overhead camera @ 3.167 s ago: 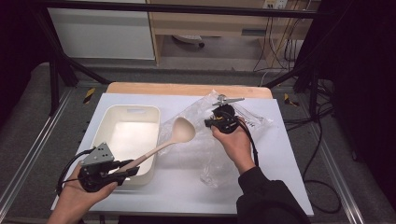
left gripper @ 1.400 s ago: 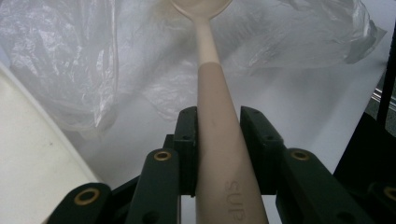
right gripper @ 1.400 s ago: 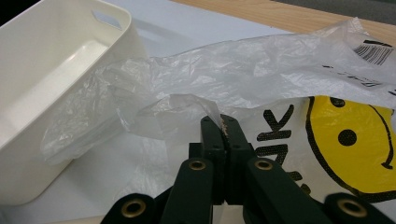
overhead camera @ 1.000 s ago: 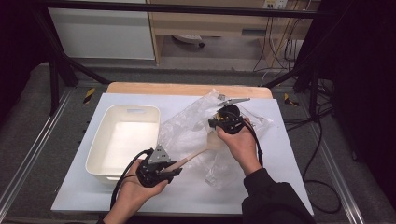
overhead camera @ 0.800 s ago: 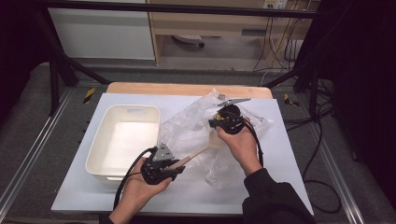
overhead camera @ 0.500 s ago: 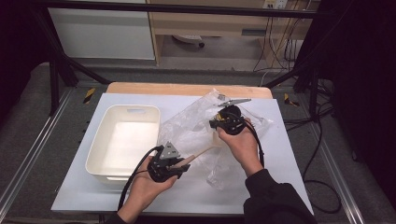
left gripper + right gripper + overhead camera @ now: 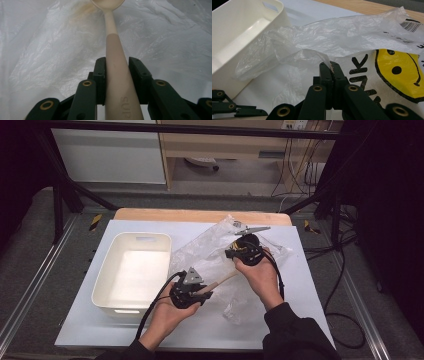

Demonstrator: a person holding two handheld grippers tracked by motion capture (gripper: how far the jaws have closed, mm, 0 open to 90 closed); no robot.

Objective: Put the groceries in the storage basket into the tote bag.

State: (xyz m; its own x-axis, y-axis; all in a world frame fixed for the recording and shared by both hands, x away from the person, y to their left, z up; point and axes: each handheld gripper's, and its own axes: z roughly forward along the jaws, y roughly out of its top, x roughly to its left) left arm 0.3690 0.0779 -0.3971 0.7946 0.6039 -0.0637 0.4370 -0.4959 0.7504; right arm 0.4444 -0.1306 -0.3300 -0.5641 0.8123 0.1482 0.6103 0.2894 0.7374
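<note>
A beige long-handled spoon (image 7: pixel 115 50) is clamped by its handle in my left gripper (image 7: pixel 117 72), which is shut on it. Its bowl (image 7: pixel 107 3) lies inside a clear plastic bag (image 7: pixel 50 50). From above, the left gripper (image 7: pixel 202 295) sits at the bag's (image 7: pixel 205 255) near edge and the spoon handle (image 7: pixel 222 280) runs up and right under the plastic. My right gripper (image 7: pixel 231 253) is shut on a fold of the bag and holds it lifted. In the right gripper view its jaws (image 7: pixel 331 66) pinch the thin film (image 7: pixel 337 37).
A white plastic bin (image 7: pixel 142 236) stands left of the bag on a white mat (image 7: pixel 300 285); its rim (image 7: pixel 279 10) is close to the lifted film. The bag bears a yellow face print (image 7: pixel 402 65). A metal clip (image 7: pixel 250 228) lies behind the right hand.
The left gripper has carried the spoon from over the bin to the right and slightly down, sliding its bowl further into the bag. The right gripper has kept still, holding the bag.
</note>
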